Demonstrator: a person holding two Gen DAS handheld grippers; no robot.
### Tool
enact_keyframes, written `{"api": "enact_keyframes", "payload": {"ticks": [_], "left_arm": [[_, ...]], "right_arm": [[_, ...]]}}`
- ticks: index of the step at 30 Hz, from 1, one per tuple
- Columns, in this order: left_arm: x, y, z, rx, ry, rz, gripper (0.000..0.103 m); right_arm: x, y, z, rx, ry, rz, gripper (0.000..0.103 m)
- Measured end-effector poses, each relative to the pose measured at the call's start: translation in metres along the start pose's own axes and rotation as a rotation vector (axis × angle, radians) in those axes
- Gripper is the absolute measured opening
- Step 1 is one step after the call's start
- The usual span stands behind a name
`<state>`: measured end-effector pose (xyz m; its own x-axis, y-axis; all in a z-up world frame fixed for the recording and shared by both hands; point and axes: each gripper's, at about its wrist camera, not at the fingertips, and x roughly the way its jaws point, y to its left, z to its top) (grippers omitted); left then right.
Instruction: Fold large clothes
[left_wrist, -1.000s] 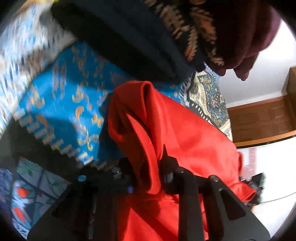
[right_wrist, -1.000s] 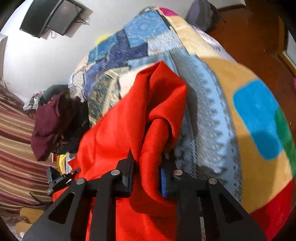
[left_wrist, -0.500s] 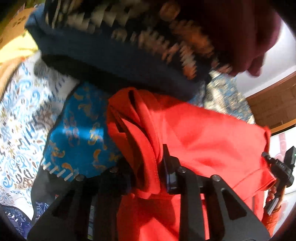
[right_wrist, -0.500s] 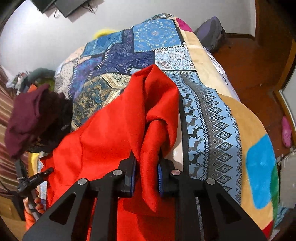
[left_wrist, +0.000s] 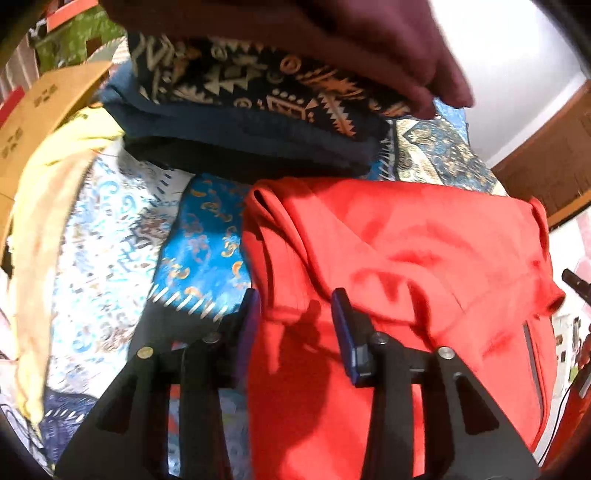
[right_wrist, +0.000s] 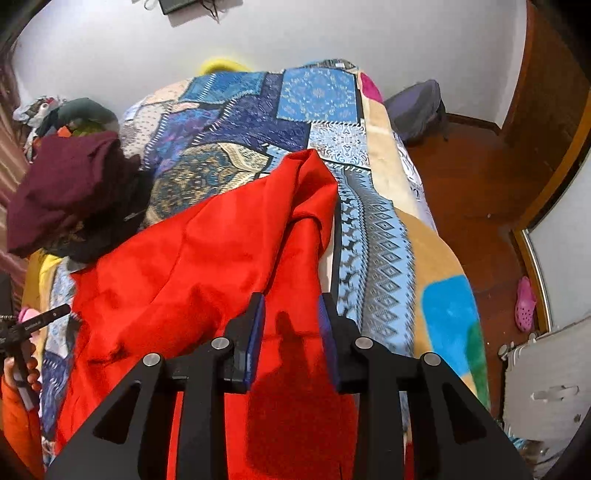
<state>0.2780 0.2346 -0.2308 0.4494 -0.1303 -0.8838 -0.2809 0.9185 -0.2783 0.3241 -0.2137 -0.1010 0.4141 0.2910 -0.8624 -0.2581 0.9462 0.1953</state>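
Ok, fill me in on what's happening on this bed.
A person with two handheld grippers is folding a red garment on the patchwork bedspread. Both the left gripper and the right gripper are open, jaws apart over the cloth, which lies spread out. A stack of folded clothes sits just beyond it.

**Black grippers, blue pads**

Left gripper (left_wrist: 295, 314) — matte black frame with triangular cut-outs, silver screw heads, blue pads on its fingers (left_wrist: 345, 332). Right gripper (right_wrist: 291, 317) looks the same — black, silver screws, blue-faced fingers (right_wrist: 255, 332). In the right view, a bare hand (right_wrist: 26, 369) shows above an orange sleeve (right_wrist: 16, 417).
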Motion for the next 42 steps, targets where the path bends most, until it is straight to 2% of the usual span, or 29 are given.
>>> {"api": "enact_keyframes", "payload": {"ticks": [1, 3, 7, 10, 16, 21, 25, 29, 31, 34, 36, 37, 38, 39, 40, 41, 42], "left_arm": [[-0.006, -0.004, -0.004, 0.019, -0.001, 0.007, 0.042], [-0.018, -0.008, -0.012, 0.056, -0.003, 0.027, 0.044], [-0.039, -0.01, -0.031, 0.087, -0.01, 0.044, 0.052], [-0.042, -0.011, -0.044, 0.092, 0.0, 0.058, 0.055], [-0.047, 0.005, -0.078, 0.056, 0.058, 0.042, 0.055], [-0.036, 0.017, -0.108, 0.003, 0.128, -0.001, 0.056], [-0.018, 0.025, -0.132, -0.071, 0.198, -0.066, 0.056], [-0.019, 0.026, -0.141, -0.109, 0.168, -0.098, 0.056], [-0.02, 0.023, -0.143, -0.128, 0.159, -0.153, 0.056], [-0.02, 0.01, -0.146, -0.1, 0.148, -0.166, 0.056], [-0.021, 0.002, -0.148, -0.076, 0.14, -0.164, 0.056], [-0.021, -0.002, -0.147, -0.068, 0.135, -0.172, 0.048], [-0.023, -0.005, -0.147, -0.061, 0.132, -0.182, 0.035], [-0.024, -0.009, -0.146, -0.055, 0.13, -0.193, 0.027], [-0.025, -0.012, -0.143, -0.051, 0.126, -0.196, 0.008], [-0.027, -0.017, -0.141, -0.041, 0.118, -0.195, 0.004], [-0.031, -0.022, -0.138, -0.029, 0.101, -0.189, 0.004]], "right_arm": [[-0.008, -0.001, -0.004, 0.001, -0.01, 0.005, 0.032], [-0.026, -0.002, -0.013, -0.002, -0.038, 0.007, 0.043], [-0.05, -0.002, -0.03, -0.005, -0.079, -0.001, 0.048], [-0.062, -0.006, -0.046, 0.008, -0.081, -0.008, 0.058], [-0.068, -0.01, -0.081, 0.022, -0.063, -0.008, 0.059], [-0.06, -0.02, -0.113, 0.059, -0.013, 0.0, 0.059], [-0.05, -0.029, -0.135, 0.11, 0.038, 0.016, 0.059], [-0.034, -0.039, -0.152, 0.179, 0.092, 0.056, 0.059], [-0.026, -0.041, -0.157, 0.21, 0.106, 0.085, 0.059], [-0.024, -0.037, -0.157, 0.225, 0.071, 0.104, 0.062], [-0.025, -0.033, -0.156, 0.225, 0.05, 0.12, 0.058], [-0.026, -0.028, -0.154, 0.219, 0.034, 0.124, 0.056], [-0.026, -0.024, -0.153, 0.205, 0.024, 0.126, 0.046], [-0.026, -0.019, -0.152, 0.18, 0.018, 0.137, 0.027], [-0.026, -0.016, -0.151, 0.163, 0.019, 0.152, 0.017], [-0.025, -0.011, -0.149, 0.148, 0.021, 0.172, 0.012], [-0.027, -0.005, -0.146, 0.134, 0.009, 0.183, 0.012]]}}
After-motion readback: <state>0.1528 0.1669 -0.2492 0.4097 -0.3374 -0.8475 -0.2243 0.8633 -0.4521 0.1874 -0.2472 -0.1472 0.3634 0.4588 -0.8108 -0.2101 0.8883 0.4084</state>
